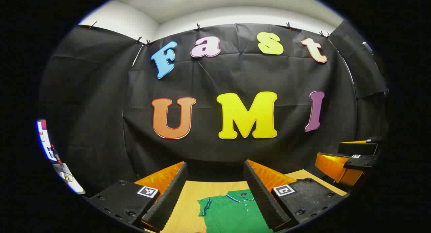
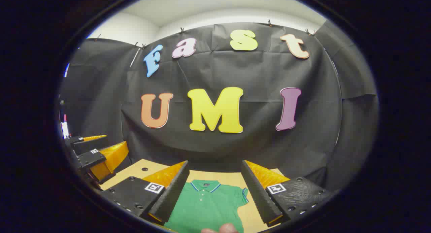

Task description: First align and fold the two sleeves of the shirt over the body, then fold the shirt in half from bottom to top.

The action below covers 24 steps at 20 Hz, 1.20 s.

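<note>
No legible text; only square coded markers (image 1: pixel 147 191) on the tongs, unreadable

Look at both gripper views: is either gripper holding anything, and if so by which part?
Nothing is held. The left gripper and right gripper both stand open above the green shirt, which lies flat on the table, sleeves unfolded.

Shirt (image 2: pixel 205 206) green, collar and sleeve cuffs edged blue-white; table (image 1: pixel 188 206) light wood; wall cloth (image 2: pixel 235 142) black.
</note>
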Each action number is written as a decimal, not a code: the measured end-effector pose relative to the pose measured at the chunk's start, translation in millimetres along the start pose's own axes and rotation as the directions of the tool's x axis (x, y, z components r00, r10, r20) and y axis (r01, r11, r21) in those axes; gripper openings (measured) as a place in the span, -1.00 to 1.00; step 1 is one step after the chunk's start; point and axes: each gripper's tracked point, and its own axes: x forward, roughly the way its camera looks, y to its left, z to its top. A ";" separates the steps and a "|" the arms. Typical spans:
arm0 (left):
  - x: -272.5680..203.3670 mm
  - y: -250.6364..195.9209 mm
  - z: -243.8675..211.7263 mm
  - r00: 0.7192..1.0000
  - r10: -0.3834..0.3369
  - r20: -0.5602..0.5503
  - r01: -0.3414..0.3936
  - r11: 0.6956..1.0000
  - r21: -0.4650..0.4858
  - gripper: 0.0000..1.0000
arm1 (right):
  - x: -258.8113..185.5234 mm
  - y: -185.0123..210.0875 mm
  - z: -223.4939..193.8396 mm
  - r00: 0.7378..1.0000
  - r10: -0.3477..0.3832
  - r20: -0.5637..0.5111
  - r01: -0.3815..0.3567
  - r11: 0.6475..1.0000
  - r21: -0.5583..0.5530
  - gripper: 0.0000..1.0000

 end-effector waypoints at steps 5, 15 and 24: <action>2.6 -4.2 -6.5 1.000 0.002 -0.028 -0.003 1.000 -0.019 1.00 | -3.4 -8.9 1.9 1.000 -0.016 -0.002 0.016 1.000 0.012 0.90; 1.3 -8.7 -3.5 1.000 -0.001 -0.029 0.000 1.000 -0.032 1.00 | -7.4 -28.8 5.8 0.998 -0.056 0.016 0.056 0.998 0.018 0.90; 9.5 -13.3 -2.8 1.000 0.001 -0.029 -0.002 0.999 -0.036 1.00 | 6.4 -44.2 2.4 0.998 -0.062 -0.003 0.062 0.998 0.007 0.90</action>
